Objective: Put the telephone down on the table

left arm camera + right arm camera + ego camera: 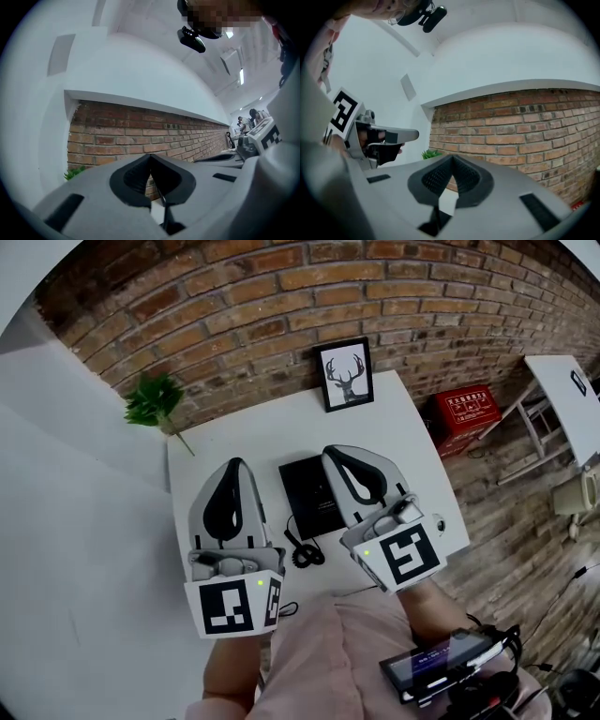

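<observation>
The black telephone (pixel 312 495) lies flat on the white table (pixel 253 432), its coiled cord (pixel 304 553) trailing toward the front edge. My left gripper (pixel 235 465) hangs above the table to the phone's left, jaws shut with nothing between them (pixel 150 156). My right gripper (pixel 337 455) is held over the phone's right side and hides part of it; it is shut and empty too (pixel 452 158). Both point level at the brick wall (pixel 520 136). Neither gripper view shows the phone.
A framed deer picture (pixel 345 374) leans against the wall at the table's back. A green plant (pixel 155 401) stands at the back left corner. A red crate (pixel 466 411) sits on the floor to the right, beside another white table (pixel 567 395).
</observation>
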`<state>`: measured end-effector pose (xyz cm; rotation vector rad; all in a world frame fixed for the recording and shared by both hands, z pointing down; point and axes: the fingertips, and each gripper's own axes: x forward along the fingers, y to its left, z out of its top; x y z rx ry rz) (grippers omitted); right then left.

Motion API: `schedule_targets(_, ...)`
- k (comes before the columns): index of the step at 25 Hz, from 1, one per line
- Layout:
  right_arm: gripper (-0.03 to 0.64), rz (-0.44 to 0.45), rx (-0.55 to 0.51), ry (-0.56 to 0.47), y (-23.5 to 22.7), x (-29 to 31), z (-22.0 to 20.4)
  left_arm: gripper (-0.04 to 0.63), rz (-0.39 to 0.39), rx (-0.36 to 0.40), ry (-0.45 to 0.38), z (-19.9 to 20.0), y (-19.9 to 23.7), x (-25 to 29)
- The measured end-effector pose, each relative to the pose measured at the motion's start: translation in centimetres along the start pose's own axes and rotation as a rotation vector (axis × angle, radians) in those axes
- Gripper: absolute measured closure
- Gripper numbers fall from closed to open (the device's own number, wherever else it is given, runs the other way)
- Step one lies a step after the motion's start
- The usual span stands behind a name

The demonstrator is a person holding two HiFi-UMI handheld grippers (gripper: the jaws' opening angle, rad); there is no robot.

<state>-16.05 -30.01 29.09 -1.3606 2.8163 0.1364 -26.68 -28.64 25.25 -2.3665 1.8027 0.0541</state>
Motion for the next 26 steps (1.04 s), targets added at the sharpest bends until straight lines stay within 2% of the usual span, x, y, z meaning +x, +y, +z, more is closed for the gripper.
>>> schedule_targets(7, 0.612, -0.021, -0.028, -0.018, -0.6, -0.2, 0.5, 0.595, -0.015, 0.002, 0.015, -0.4, -0.7, 0.0)
schedule_targets(12, 0.612, -0.034, -0.034, 0.024, -0.7, -0.4, 0.1, 0.595, -0.015, 0.027, 0.006, -0.2, -0.8, -0.1)
schedule_targets(20, 0.612, -0.035, -0.027, 0.002, -0.2, -0.4, 0.8, 0.595, -0.021, 0.026, 0.008, -0.3, -1.0, -0.3)
schedule_targets(26, 0.612, -0.061, -0.077, -0.001, -1.2, -0.8, 0.5, 0.595, -0.026, 0.035, 0.014, -0.4, -1.2, -0.6)
